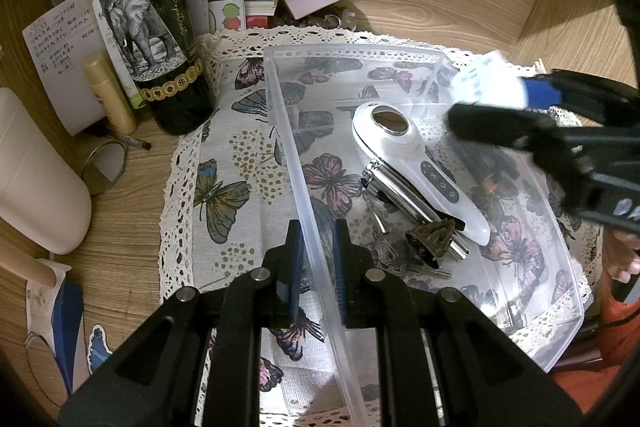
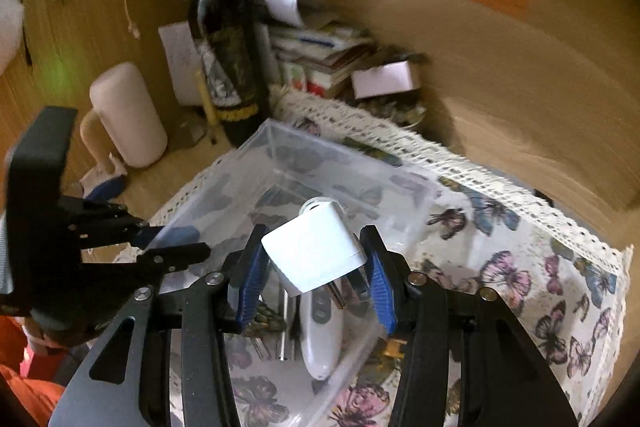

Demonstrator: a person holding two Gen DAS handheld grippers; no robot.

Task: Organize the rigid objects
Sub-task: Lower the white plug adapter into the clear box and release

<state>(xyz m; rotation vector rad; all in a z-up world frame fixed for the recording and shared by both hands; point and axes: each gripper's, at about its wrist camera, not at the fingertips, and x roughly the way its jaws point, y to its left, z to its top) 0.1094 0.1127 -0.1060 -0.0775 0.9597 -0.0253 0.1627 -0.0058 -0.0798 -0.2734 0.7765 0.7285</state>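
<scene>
The left gripper (image 1: 316, 267) clamps the clear plastic bin's (image 1: 280, 115) wall at 6 o'clock, a white handheld device (image 1: 404, 163), metal tool and keys inside, while the right gripper (image 2: 312, 279) carries a white plug adapter (image 2: 316, 251) above it, not yet dropped.

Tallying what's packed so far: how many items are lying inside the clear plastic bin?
3, maybe more hidden: a white handheld device, a chrome metal tool under it, and a bunch of keys at the near end of the clear plastic bin.

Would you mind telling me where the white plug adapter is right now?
The white plug adapter is clamped in the right gripper, held above the clear plastic bin.
</scene>
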